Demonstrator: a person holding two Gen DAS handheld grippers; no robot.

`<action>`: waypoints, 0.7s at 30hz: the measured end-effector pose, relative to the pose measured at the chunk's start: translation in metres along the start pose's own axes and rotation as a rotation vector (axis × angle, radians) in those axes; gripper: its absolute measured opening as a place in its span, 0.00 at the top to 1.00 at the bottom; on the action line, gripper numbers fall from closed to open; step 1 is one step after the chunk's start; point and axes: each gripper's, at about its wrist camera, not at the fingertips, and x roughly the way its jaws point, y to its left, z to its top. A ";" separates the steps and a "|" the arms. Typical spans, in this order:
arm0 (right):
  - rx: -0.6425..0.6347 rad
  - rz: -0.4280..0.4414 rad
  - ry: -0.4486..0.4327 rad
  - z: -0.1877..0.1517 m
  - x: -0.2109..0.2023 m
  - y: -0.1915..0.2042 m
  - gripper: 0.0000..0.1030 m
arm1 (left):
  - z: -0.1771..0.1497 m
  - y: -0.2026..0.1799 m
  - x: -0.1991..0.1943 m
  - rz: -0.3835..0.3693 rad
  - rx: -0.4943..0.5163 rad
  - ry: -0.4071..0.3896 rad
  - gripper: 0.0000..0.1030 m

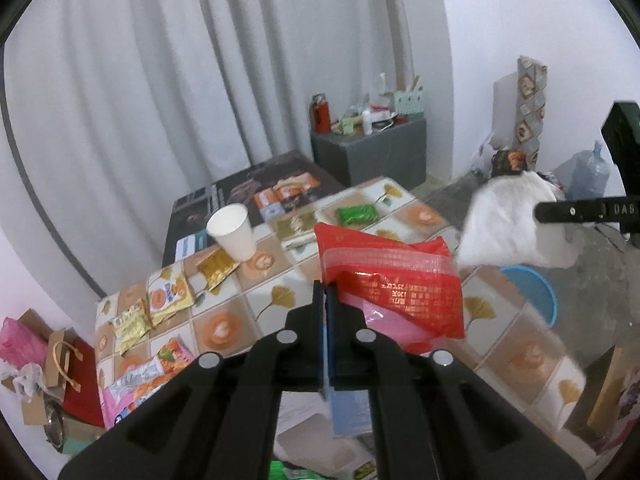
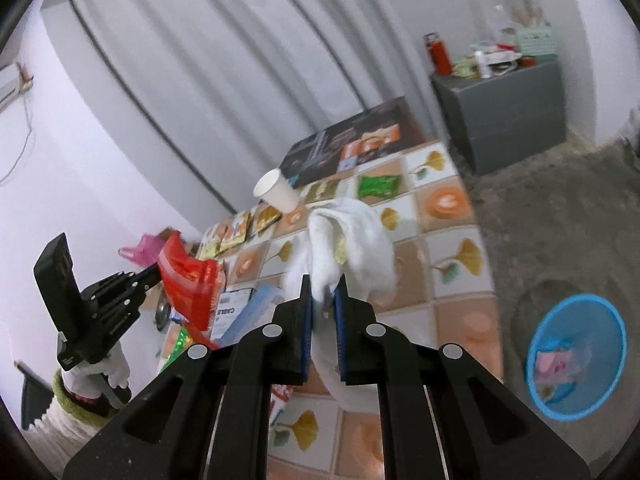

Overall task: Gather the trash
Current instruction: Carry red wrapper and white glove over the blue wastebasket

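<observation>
Left hand-held gripper [image 1: 325,292]: closed tight on the edge of the red wrapper [image 1: 390,280], which hangs lifted above the bench [image 1: 532,344].
Right hand-held gripper [image 2: 323,292]: clamped on a crumpled white tissue [image 2: 352,240] — the wad bulges out ahead of the pads and trails down between them.
Blue bin [image 2: 576,356]: on the floor just off the bench's right edge, already holding a few scraps.
Key relation: the bin lies below and to the right of the right gripper, well across from the left one — so the right hand is the nearer, and I judge the tissue goes in first.
Red wrapper, long axis: runs roughly crosswise to the left gripper's fingers, sagging to the right; it would need to be carried over the bench toward the bin.
Still on the bench: a white paper cup [image 1: 233,232], a green packet [image 1: 357,214] and several yellow sachets [image 1: 218,270], all untouched.
Risk: the tissue is loose and could snag on the pads at release.
</observation>
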 end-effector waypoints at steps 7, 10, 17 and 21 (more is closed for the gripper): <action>0.114 -0.067 -0.094 -0.017 -0.060 -0.045 0.92 | 0.021 -0.046 -0.004 -0.078 0.054 -0.021 0.99; 0.169 -0.103 -0.124 -0.025 -0.082 -0.069 0.92 | 0.030 -0.074 -0.001 -0.127 0.080 -0.024 0.99; 0.266 -0.206 -0.176 -0.040 -0.120 -0.118 0.92 | 0.047 -0.151 0.021 -0.248 0.168 -0.019 0.99; 0.301 -0.277 -0.187 -0.052 -0.133 -0.143 0.92 | 0.058 -0.203 0.042 -0.323 0.224 0.008 0.99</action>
